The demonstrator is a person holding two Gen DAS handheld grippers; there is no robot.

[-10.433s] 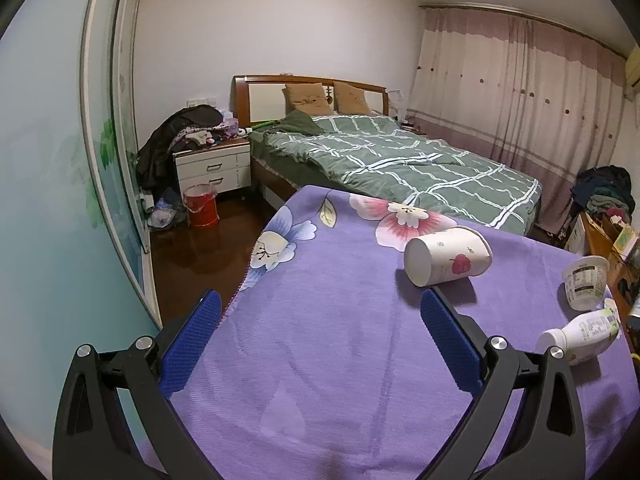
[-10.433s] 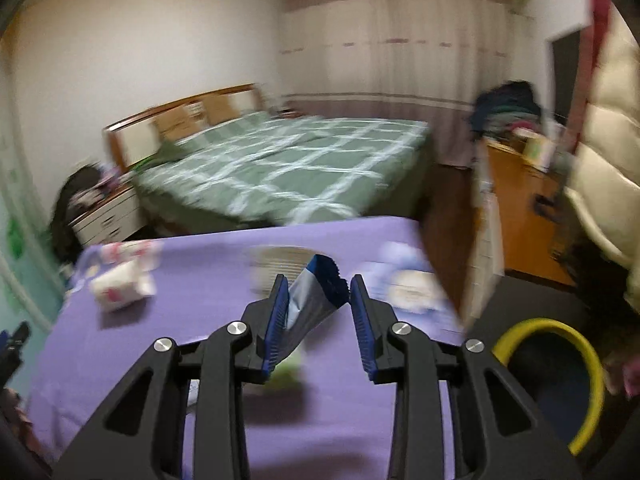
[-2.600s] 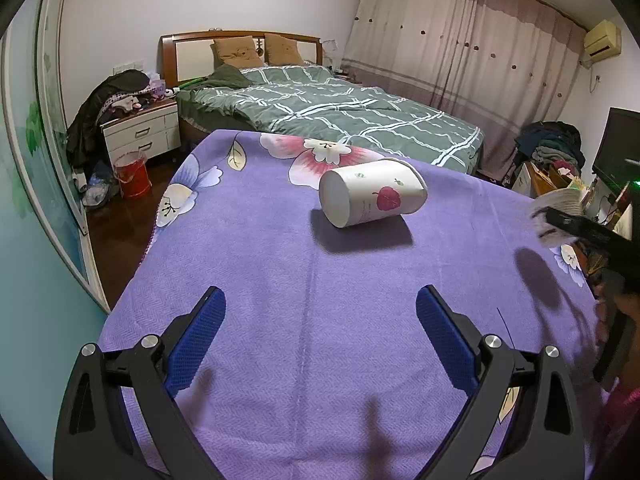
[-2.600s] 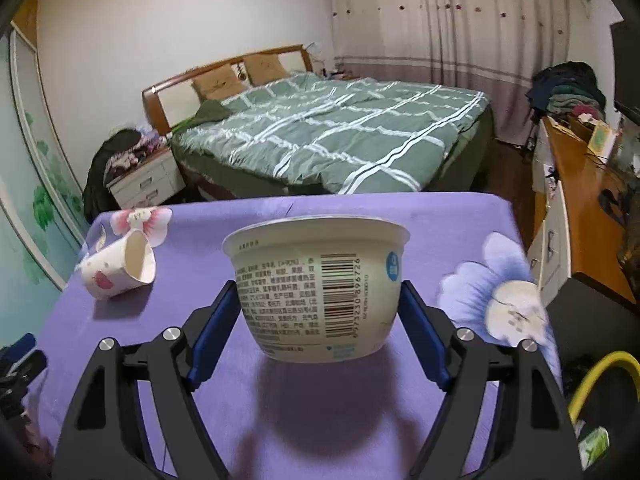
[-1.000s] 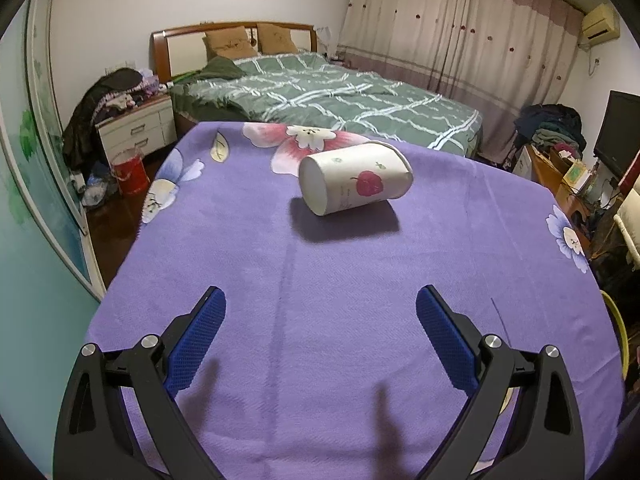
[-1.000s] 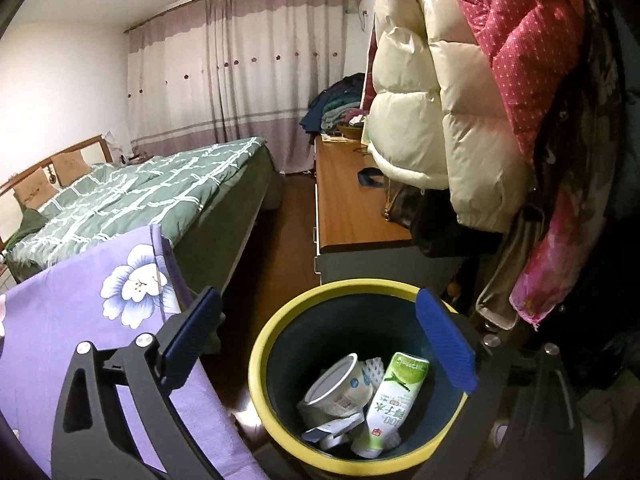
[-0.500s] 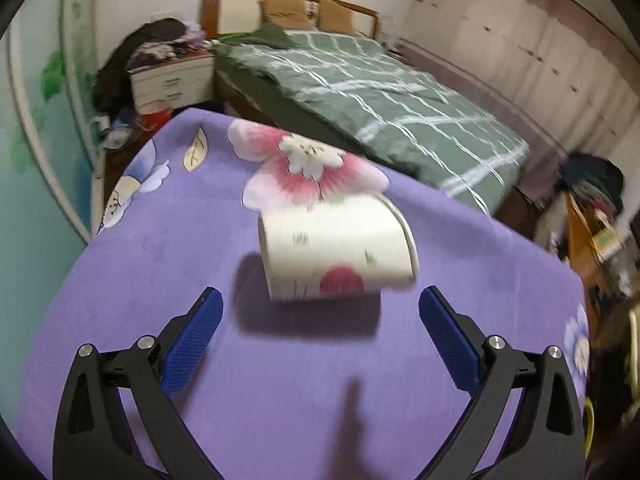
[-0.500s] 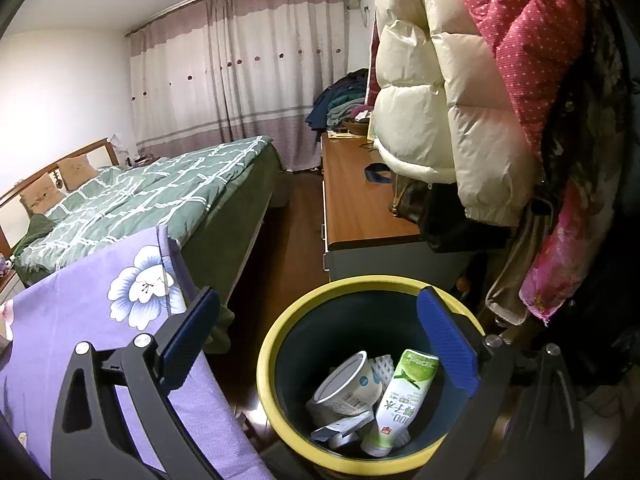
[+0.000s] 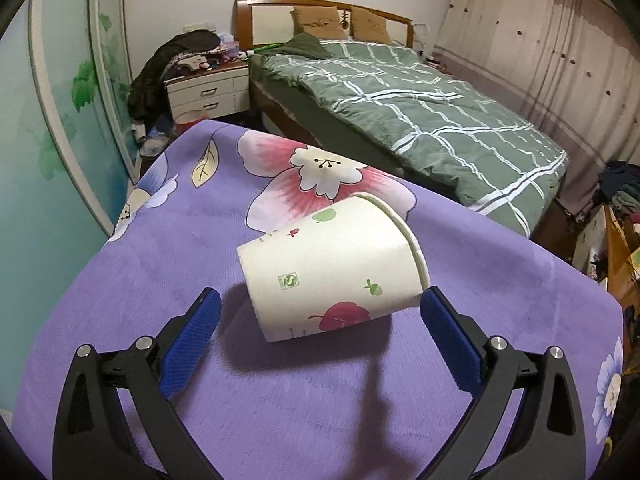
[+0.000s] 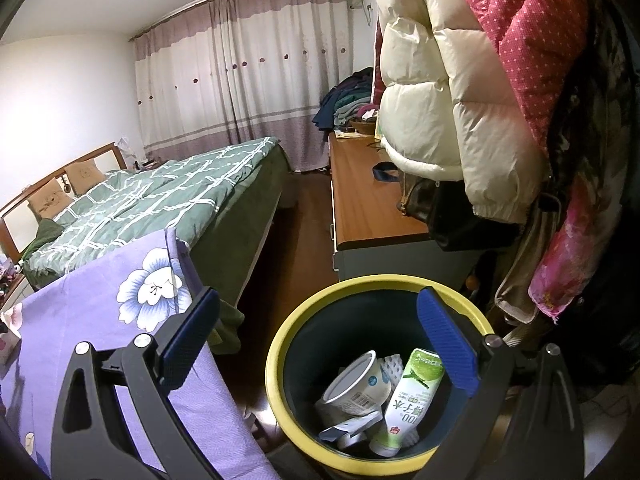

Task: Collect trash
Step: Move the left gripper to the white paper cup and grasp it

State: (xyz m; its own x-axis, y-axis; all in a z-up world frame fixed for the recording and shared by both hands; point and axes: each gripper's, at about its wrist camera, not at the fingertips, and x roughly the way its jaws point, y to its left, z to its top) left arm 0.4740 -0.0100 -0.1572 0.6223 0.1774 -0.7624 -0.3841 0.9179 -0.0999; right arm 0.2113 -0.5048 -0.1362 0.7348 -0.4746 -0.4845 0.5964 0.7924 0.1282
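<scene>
The left gripper [image 9: 320, 316], jaws wide, frames a tipped white paper cup [image 9: 334, 276] on the purple floral table [image 9: 280, 400]; the right gripper [image 10: 318, 320], jaws wide and empty, hangs over the yellow-rimmed bin [image 10: 280, 344].

one paper cup [image 9: 334, 276] on the cloth; one bin [image 10: 280, 364] holding one tub [image 10: 356, 384], one bottle [image 10: 408, 400].

A table is covered by a purple flowered cloth [image 9: 168, 264]. One paper cup [image 9: 332, 276] is laid on its side on the cloth, rim turned toward the bed. A yellow-rimmed bin [image 10: 280, 344] is stood on the wooden floor [image 10: 304, 240] just beside the table.
</scene>
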